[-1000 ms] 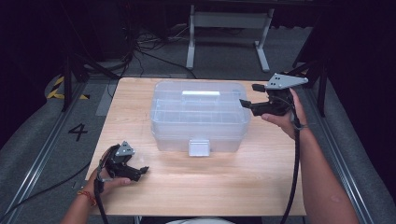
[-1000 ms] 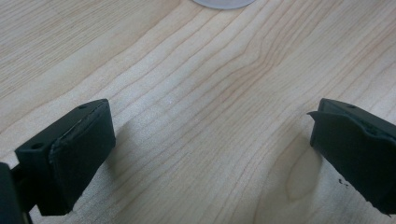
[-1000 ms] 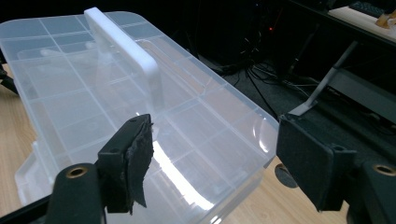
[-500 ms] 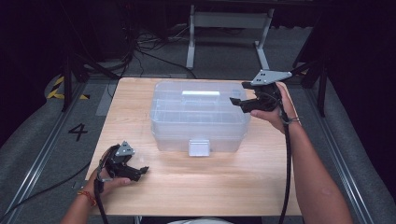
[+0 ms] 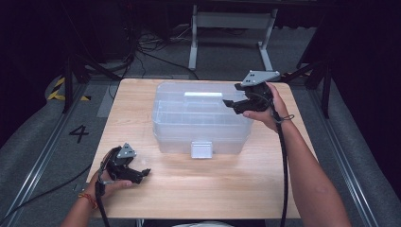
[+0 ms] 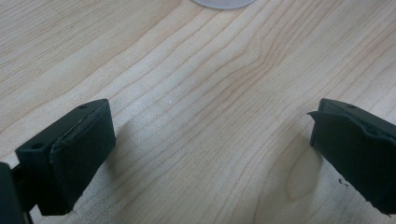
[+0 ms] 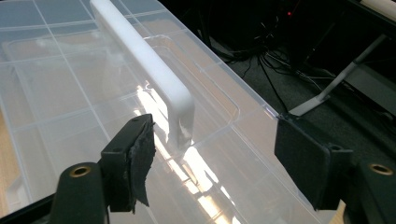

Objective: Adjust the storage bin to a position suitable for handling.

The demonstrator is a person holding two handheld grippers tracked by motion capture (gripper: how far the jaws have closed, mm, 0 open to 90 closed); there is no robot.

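Clear plastic storage box (image 5: 201,118) sits mid-table, its white handle (image 7: 154,70) just ahead of the right gripper (image 7: 215,158), jaws apart and empty. Left gripper (image 5: 124,165) rests open on the table (image 5: 213,189). Approach step; next, closing on that handle.

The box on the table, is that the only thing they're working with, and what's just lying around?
In use:
box, clear plastic
its white handle
right gripper, open over the box
left gripper, open, resting on the table

Lying about:
cables on the floor
metal stand behind the table
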